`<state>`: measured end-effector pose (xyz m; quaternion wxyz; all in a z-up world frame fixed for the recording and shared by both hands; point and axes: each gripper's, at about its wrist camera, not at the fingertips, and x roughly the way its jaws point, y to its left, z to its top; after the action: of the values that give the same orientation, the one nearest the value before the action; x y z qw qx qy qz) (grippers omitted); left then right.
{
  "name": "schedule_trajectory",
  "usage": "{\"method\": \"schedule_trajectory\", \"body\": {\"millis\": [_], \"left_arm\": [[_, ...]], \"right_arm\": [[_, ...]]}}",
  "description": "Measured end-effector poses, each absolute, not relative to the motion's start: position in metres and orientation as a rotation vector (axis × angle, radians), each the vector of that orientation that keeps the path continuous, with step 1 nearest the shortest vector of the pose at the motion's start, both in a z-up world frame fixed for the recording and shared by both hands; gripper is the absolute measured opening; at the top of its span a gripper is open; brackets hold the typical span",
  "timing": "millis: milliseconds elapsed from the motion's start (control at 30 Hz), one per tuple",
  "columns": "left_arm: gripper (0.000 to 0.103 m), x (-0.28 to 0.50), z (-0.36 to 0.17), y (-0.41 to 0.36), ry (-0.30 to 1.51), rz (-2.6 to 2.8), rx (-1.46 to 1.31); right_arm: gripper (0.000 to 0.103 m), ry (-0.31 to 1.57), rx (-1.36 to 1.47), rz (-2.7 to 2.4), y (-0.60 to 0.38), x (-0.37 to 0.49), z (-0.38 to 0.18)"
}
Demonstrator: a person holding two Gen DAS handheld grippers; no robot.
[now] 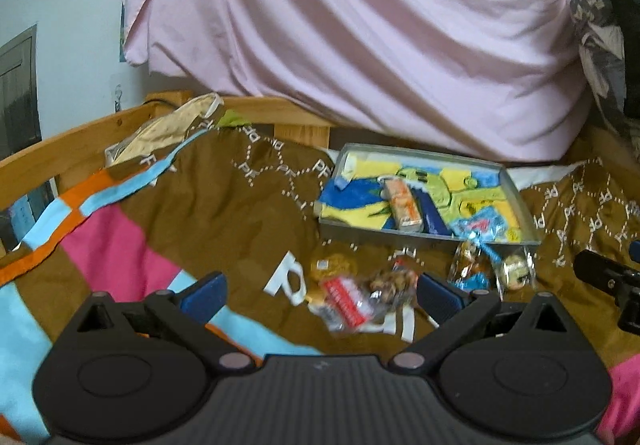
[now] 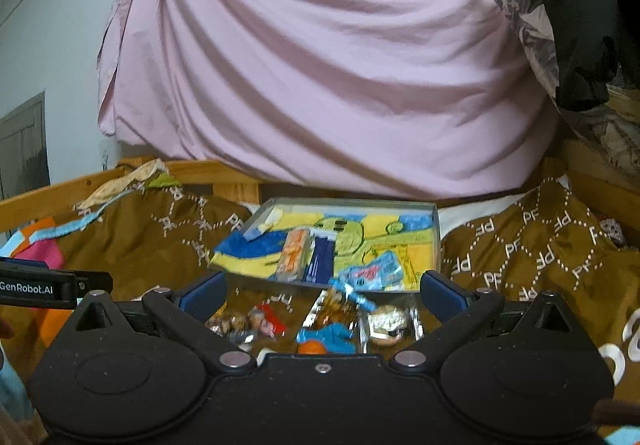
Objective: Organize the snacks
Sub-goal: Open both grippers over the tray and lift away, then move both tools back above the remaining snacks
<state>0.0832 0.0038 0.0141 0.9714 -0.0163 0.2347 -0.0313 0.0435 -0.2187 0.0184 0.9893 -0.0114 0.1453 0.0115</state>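
Both tongs, left tongs [image 1: 320, 295] and right tongs [image 2: 322, 295], gape wide and empty above loose snack packets [image 1: 352, 303] on the bed quilt [image 1: 224, 205]. Farther off, the tray [image 1: 516, 189] holds an orange packet [image 1: 404, 207].

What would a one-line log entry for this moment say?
left gripper: open, empty | right gripper: open, empty | tray: some snacks in | loose snacks: on blanket

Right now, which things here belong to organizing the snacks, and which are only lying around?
For the job:
- grey tray
- orange packet and blue packet inside it
- loose snacks on the blanket: red-label bag, foil bag
- left gripper, right gripper, both open

Lying about:
- brown blanket
- pink sheet
- cream cloth
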Motion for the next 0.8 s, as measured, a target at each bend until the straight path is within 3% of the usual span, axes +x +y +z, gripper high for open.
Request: {"method": "schedule_trajectory", "body": {"millis": [367, 800], "left_arm": [[0.103, 0.081, -0.002, 0.0, 0.598, -0.079, 0.011], [0.103, 0.084, -0.007, -0.002, 0.618, -0.064, 0.032]], "right_arm": [[0.102, 0.432, -0.068, 0.007, -0.205, 0.045, -0.001], [0.102, 0.494, -0.044, -0.001, -0.208, 0.053, -0.008]]}}
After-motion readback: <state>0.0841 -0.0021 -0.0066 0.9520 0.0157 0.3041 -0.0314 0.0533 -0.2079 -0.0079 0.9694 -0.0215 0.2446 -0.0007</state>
